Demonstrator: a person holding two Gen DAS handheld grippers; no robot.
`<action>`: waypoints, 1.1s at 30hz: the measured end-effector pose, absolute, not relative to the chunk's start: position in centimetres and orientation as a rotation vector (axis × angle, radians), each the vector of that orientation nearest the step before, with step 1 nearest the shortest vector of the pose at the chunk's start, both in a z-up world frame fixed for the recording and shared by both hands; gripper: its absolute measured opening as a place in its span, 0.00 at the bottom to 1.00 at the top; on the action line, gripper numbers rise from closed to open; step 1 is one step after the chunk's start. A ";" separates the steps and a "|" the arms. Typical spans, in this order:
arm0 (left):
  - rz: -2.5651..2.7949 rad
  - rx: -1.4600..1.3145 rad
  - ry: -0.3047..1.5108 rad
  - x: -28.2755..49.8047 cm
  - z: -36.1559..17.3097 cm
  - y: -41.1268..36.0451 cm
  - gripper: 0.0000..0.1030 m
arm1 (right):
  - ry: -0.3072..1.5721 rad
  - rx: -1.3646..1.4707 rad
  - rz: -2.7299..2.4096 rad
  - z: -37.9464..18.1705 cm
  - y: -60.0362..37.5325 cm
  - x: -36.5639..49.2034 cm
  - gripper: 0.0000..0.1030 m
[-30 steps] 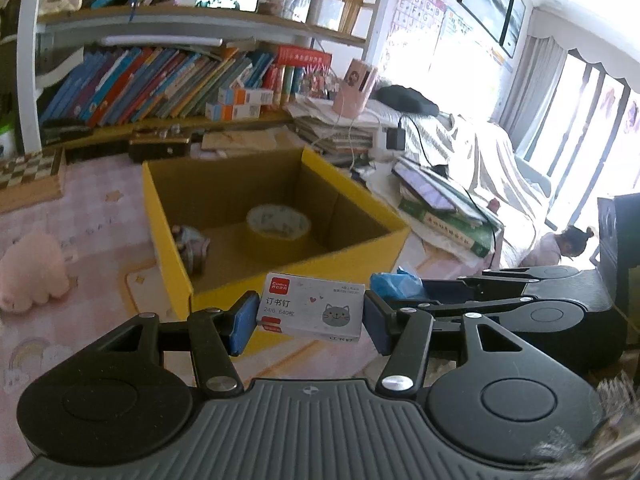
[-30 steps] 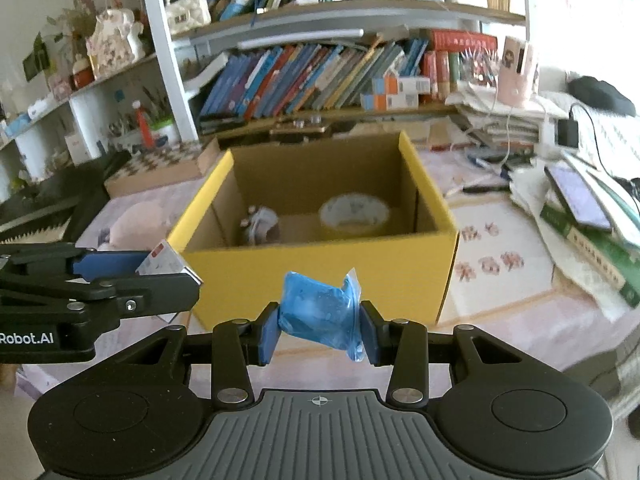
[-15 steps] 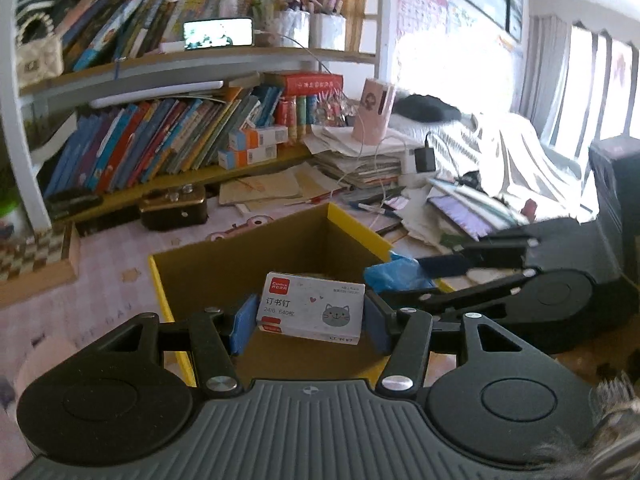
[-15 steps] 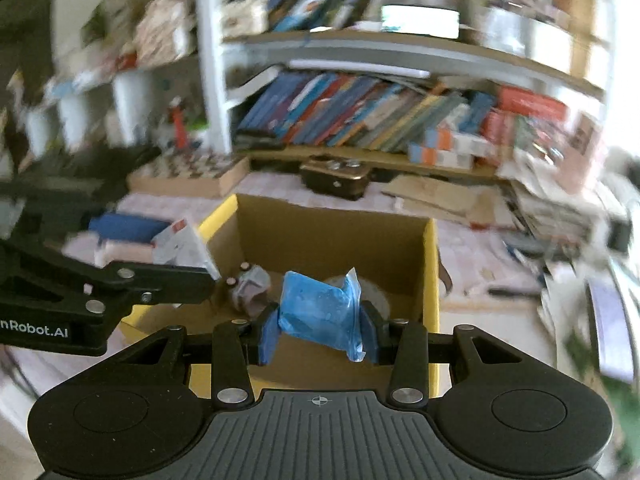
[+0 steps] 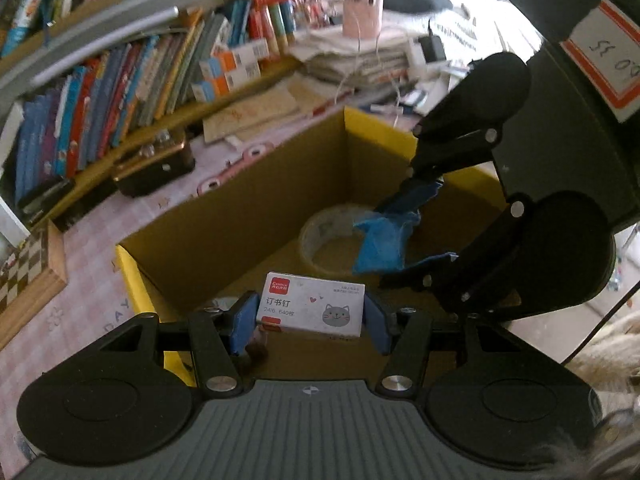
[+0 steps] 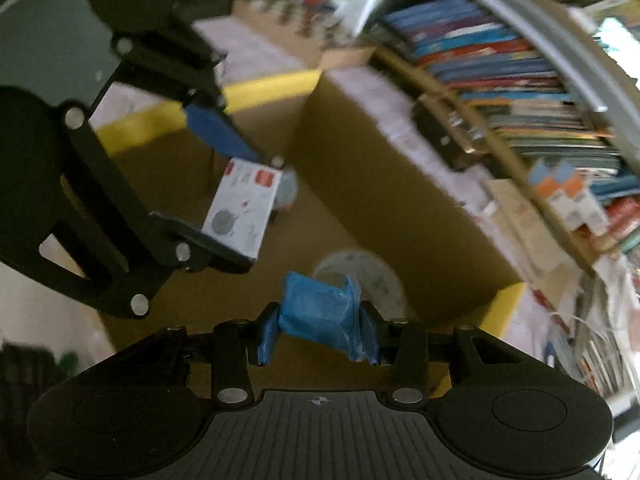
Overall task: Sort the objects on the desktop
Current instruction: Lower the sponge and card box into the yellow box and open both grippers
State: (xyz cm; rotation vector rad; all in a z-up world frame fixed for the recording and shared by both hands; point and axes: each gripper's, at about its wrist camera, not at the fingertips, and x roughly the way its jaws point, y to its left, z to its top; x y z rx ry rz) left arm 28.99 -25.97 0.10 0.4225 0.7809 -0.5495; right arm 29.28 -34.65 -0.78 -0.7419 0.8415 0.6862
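Over the yellow cardboard box (image 5: 132,276), the left gripper (image 5: 310,318) clamps a staple box (image 5: 316,308) and the right gripper (image 6: 320,330) a blue packet (image 6: 316,314), best lowered clear of the tape roll (image 5: 328,236) before 2 gentle releases.

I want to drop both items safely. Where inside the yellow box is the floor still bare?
Bare cardboard floor lies between the tape roll and the left wall. The right side is crowded: the roll and the blue packet overhead.

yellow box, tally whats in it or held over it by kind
In or over the yellow box:
staple box, held in left tongs: 1
blue packet, held in right tongs: 1
tape roll, on the floor: 1
Total: 3
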 end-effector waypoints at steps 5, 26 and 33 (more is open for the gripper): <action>-0.559 0.459 0.828 29.8 -1.0 -26.6 0.52 | 0.948 -0.785 0.752 -2.7 -33.8 30.8 0.40; -0.546 0.454 0.911 30.5 -2.3 -26.7 0.54 | 0.976 -0.891 0.799 -4.3 -32.6 31.5 0.45; -0.498 0.411 0.799 29.0 0.5 -25.2 0.76 | 0.877 -0.740 0.762 -0.8 -34.8 30.7 0.56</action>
